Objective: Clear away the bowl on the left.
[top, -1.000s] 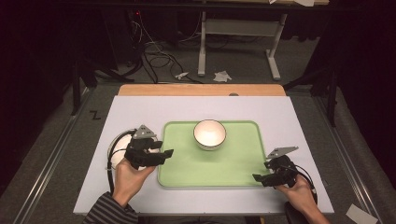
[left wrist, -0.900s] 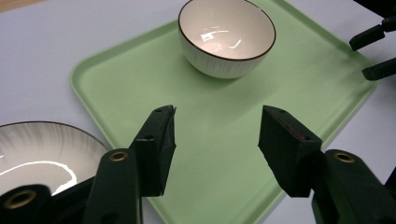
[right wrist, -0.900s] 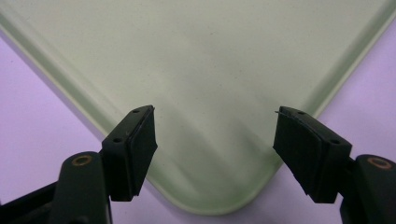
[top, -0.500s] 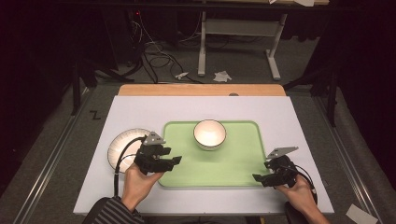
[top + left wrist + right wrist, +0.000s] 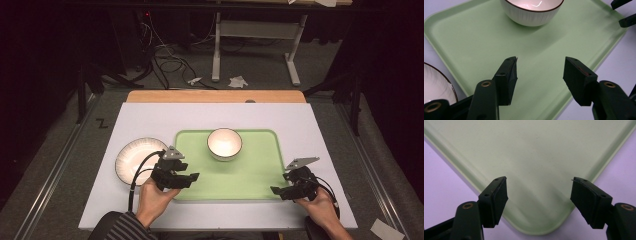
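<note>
High view showed one white counter (image 5: 150, 120) carrying one pale green tray (image 5: 260, 170), one bowl (image 5: 224, 143) and one plate (image 5: 140, 159). The bowl, white with a dark rim, stood upright on the tray's far part, near its middle. The plate, also white with a dark rim, lay flat on the counter just beside the tray's left edge, off the tray.

Two grippers were in use, one in each hand. The left gripper (image 5: 191, 177) hung over the tray's near left corner, held by the left hand (image 5: 155, 195), with its cable looping back across the plate's near edge. The right gripper (image 5: 275, 190) sat at the tray's near right corner, held by the right hand (image 5: 320, 205).

In the left gripper view, the two black fingers (image 5: 506, 80) stood wide apart with nothing between them, above bare tray surface (image 5: 474, 37); the bowl (image 5: 531, 12) stood ahead, the plate's rim (image 5: 439, 85) showed at lower left, and the other gripper's finger tips (image 5: 626, 20) showed at upper right.

In the right gripper view, the two fingers (image 5: 496, 200) were likewise spread wide and empty, straddling the tray's rounded corner (image 5: 539, 230), with the counter (image 5: 444, 195) on either side.
</note>
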`<state>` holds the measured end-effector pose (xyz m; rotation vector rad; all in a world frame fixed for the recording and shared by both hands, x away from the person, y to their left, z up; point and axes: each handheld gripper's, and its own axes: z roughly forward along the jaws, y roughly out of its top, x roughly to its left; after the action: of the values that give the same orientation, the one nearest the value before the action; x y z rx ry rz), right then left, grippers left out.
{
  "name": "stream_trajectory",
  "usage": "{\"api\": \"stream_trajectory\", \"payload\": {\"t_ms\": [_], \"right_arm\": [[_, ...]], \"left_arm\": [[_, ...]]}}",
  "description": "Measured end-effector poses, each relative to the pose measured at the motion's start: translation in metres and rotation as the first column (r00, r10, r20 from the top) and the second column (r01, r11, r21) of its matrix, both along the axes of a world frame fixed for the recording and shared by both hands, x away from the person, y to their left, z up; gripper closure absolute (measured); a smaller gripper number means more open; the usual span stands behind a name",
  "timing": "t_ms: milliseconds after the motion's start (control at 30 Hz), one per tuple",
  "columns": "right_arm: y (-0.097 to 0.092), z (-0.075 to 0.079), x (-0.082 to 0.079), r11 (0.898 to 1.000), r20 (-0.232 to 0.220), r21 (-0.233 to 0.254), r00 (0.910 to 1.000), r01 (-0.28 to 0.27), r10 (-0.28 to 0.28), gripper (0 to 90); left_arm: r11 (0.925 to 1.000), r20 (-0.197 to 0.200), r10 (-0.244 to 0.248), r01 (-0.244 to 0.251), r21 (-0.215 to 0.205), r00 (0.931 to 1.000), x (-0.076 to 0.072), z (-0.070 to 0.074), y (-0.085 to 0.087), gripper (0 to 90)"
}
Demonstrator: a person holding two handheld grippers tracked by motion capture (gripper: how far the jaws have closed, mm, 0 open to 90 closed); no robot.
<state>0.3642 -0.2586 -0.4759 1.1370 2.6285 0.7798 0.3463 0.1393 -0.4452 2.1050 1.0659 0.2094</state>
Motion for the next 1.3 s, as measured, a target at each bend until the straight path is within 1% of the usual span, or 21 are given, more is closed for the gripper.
{"api": "stream_trajectory", "payload": {"t_ms": [200,400,567,767,1033,1233,1300], "right_arm": [[-0.001,0.000,0.000,1.000,0.009,-0.003,0.9999,-0.008,0.008,31.1],[0.000,0.000,0.000,1.000,0.001,0.000,1.0000,0.005,-0.005,31.1],[0.000,0.000,0.000,1.000,-0.001,0.000,1.0000,0.001,-0.001,31.1],[0.000,0.000,0.000,1.000,0.000,0.000,1.0000,0.002,-0.002,31.1],[-0.001,0.000,0.000,1.000,-0.002,0.000,1.0000,-0.004,0.004,31.1],[-0.001,0.000,0.001,1.000,-0.001,0.000,0.9999,-0.012,0.012,31.2],[-0.001,-0.001,0.001,1.000,0.002,-0.001,0.9999,-0.015,0.015,31.2]], "left_arm": [[1.0000,0.003,-0.001,0.001,-0.005,1.0000,0.001,-0.002,-0.002,44.0],[1.0000,-0.015,-0.003,0.003,0.000,0.9999,0.002,-0.007,-0.005,43.4],[1.0000,-0.024,-0.004,0.004,0.005,0.9997,0.004,-0.010,-0.007,42.7],[1.0000,-0.049,-0.002,0.002,0.006,0.9988,0.009,-0.016,-0.009,42.3],[0.9999,-0.064,0.008,-0.007,0.010,0.9979,0.014,-0.021,-0.009,42.0],[0.9993,-0.094,0.022,-0.019,0.033,0.9953,0.020,-0.027,-0.010,41.7],[0.9992,-0.104,0.019,-0.016,0.036,0.9943,0.020,-0.028,-0.009,41.6]]}}
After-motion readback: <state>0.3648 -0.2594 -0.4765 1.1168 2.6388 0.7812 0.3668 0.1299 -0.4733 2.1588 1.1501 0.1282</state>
